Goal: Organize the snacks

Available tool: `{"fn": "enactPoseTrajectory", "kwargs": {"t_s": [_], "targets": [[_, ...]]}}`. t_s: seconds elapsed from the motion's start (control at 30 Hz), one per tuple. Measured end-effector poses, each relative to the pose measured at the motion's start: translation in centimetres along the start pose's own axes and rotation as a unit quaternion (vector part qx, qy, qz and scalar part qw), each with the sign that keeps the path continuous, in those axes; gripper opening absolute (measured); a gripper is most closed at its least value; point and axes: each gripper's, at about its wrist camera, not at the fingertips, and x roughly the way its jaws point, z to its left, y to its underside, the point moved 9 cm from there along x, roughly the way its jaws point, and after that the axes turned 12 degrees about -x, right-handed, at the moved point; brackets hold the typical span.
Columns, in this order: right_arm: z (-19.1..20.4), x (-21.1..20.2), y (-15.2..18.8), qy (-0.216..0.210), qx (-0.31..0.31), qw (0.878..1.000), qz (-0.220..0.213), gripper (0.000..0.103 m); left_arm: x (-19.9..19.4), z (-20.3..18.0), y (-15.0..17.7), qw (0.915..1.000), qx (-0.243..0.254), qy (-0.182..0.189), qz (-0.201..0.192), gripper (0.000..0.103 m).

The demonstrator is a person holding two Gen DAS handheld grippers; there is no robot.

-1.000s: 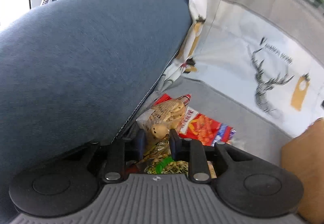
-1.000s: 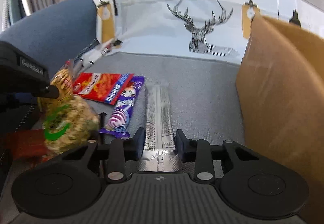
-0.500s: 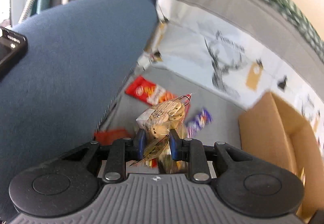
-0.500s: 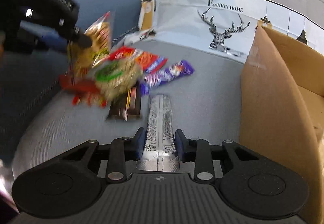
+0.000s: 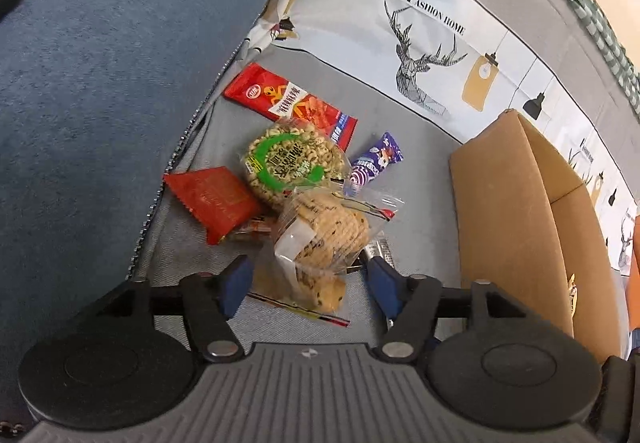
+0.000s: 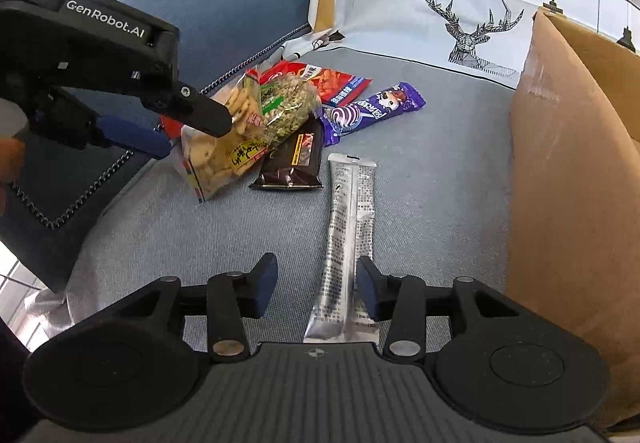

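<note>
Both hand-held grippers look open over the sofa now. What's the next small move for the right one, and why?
Probably close the right hand-held gripper on the silver stick pack again. Its jaws have just been opening, the pack lies between them on the cushion, unpressed, and the cardboard box stands just beside it, still without it.

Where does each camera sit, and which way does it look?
Left wrist: on the left gripper, looking down at the snack pile; jaws open, just widened, around the cookie bag.
Right wrist: on the right gripper, looking down the sofa seat; jaws open, just widened, silver packet between them; left gripper at upper left.
Shared: purple packet, box, cookie bag.
</note>
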Motion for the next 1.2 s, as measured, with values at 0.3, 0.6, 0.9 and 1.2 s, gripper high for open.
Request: {"fn": "enactPoseTrajectory", "kwargs": {"t_s": [0.3, 0.6, 0.9, 1.2], "targets": [[-1.5, 0.3, 0.2, 0.004, 0.032, 0.999, 0.005, 0.052, 2.5, -2.2, 0.8, 0.9988, 0.037, -0.025, 0.019, 0.085], [-1.7, 0.5, 0.3, 0.005, 0.033, 0.999, 0.011, 0.052, 4.6, -1.9, 2.0, 0.9930, 0.085, -0.071, 0.042, 0.086], [-1.9, 1.0, 0.5, 0.010, 0.040, 0.999, 0.024, 0.052, 5.5, -2.2, 2.3, 0.9895, 0.107, -0.085, 0.047, 0.086], [-1.7, 1.4, 0.6, 0.020, 0.021, 0.999, 0.027, 0.034, 5.9, -2.5, 2.4, 0.9883, 0.114, -0.089, 0.049, 0.086]]}}
